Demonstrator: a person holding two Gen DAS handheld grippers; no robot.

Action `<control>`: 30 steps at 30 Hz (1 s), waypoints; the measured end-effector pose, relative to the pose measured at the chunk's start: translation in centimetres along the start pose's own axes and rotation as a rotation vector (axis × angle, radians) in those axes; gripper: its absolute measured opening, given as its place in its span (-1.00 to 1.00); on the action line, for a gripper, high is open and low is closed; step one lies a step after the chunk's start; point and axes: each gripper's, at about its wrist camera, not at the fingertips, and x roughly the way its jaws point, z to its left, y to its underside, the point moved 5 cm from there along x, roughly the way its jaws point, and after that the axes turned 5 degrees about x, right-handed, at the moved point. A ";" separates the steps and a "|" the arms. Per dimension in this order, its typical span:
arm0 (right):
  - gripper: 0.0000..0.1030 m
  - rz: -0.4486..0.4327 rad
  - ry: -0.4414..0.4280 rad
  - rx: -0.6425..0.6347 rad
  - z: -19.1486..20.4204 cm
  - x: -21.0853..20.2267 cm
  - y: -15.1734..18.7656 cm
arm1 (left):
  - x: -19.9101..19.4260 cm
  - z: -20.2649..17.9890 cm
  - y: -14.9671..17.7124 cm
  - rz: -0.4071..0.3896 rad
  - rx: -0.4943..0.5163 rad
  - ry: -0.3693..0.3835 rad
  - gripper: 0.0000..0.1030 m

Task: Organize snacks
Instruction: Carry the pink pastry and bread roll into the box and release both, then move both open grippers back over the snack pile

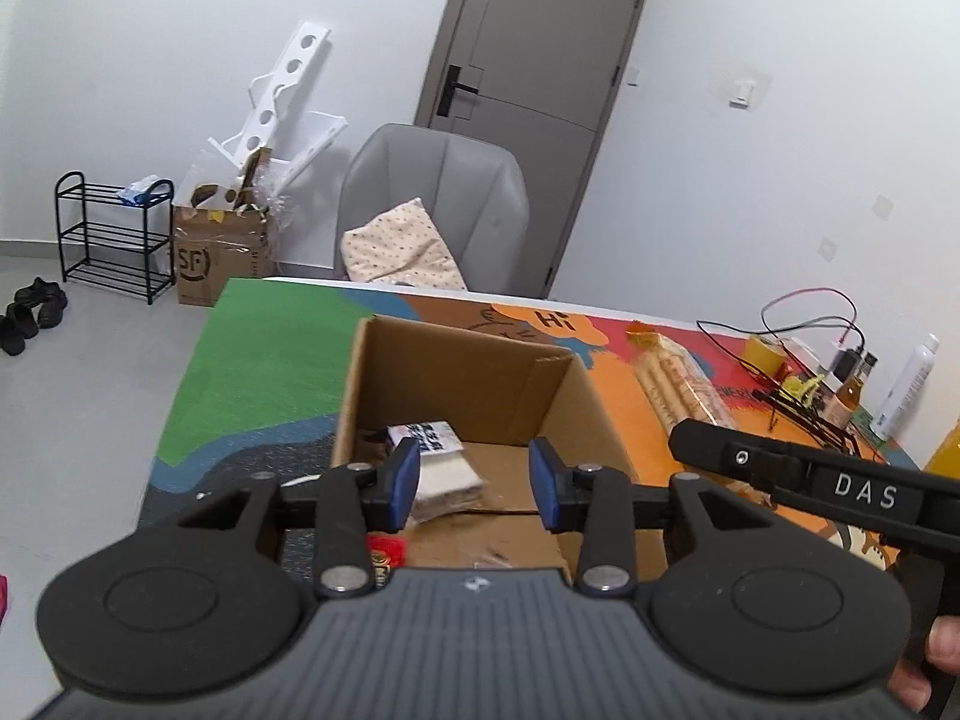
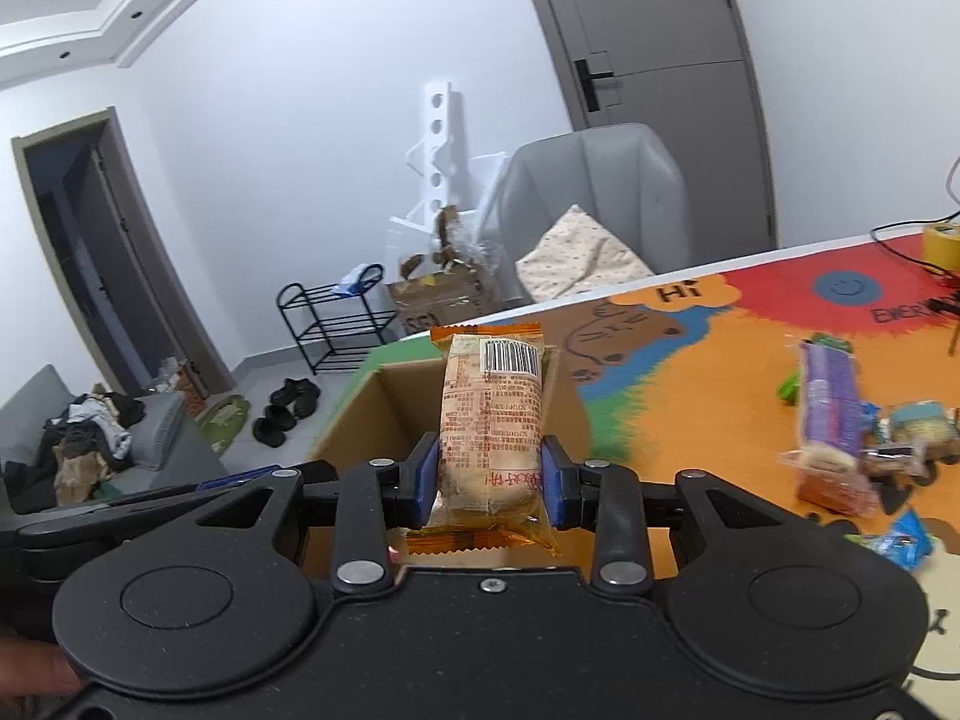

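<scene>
Right gripper [image 2: 489, 483] angled down, fingers clamped on upright orange snack pack [image 2: 491, 420]; left gripper [image 1: 474, 483] fingers apart, empty, above cardboard box [image 1: 480, 396].

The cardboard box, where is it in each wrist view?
Left wrist view: the cardboard box fills the centre, open, just beyond the left tongs.
Right wrist view: the box sits left of centre, partly hidden behind the orange snack pack.
Shared landmark: the grey chair beyond the table.

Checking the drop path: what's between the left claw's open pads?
Nothing held: through the left claw, the left wrist view shows the cardboard box floor and a white packet lying inside.
</scene>
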 end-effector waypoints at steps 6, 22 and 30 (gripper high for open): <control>0.20 0.001 0.006 -0.008 0.2 -0.2 0.2 | -0.4 0.2 0.1 -0.002 0.002 -0.013 0.24; 0.76 -0.022 0.139 0.074 -6.1 -4.2 1.2 | 0.9 -4.0 1.1 0.026 0.038 0.029 0.82; 1.00 -0.052 0.188 0.098 -8.6 -6.4 1.2 | 1.1 -6.8 1.3 0.039 0.048 0.063 0.89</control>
